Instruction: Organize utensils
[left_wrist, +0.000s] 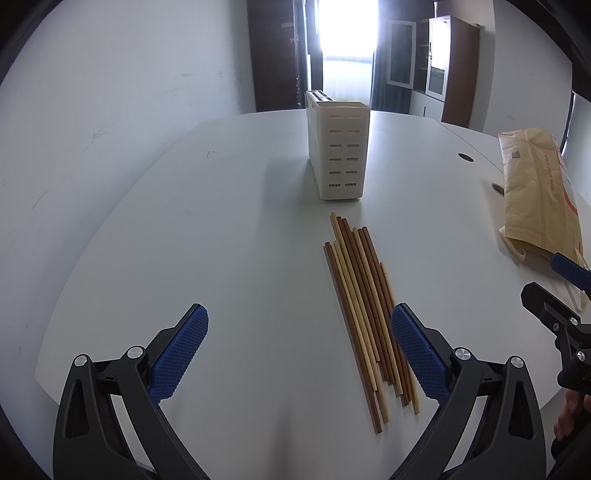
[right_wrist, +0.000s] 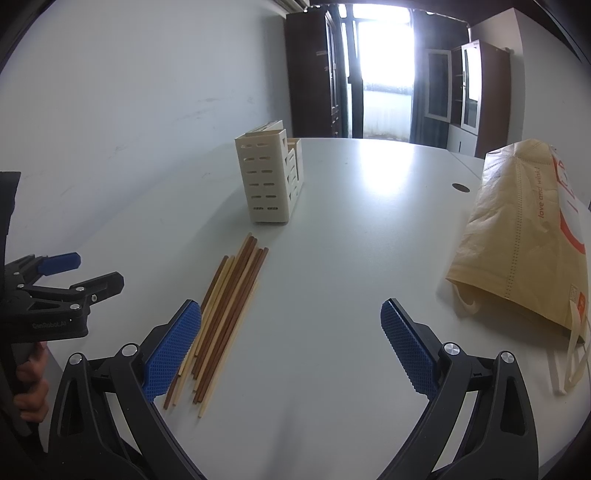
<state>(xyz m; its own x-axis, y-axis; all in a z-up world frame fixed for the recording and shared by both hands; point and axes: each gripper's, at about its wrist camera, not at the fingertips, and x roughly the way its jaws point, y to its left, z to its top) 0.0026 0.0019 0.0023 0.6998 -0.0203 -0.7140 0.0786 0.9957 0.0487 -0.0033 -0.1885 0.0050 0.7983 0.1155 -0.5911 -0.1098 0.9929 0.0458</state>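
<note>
While both tongs, left (left_wrist: 299, 354) and right (right_wrist: 291, 347), hover spread wide and empty, thin, light, stiff chopsticks (left_wrist: 364, 314) lie bundled on the tabletop (left_wrist: 221, 240) before the slotted holder (left_wrist: 338, 147); probably best pinched mid-length.

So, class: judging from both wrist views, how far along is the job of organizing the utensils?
Nothing looks done yet. The loose bundle of brown and pale wooden chopsticks lies flat on the white table, in front of the cream slotted plastic utensil holder. Nothing is in hand: the left gripper and right gripper are both open. Every chopstick is left to move.
</note>
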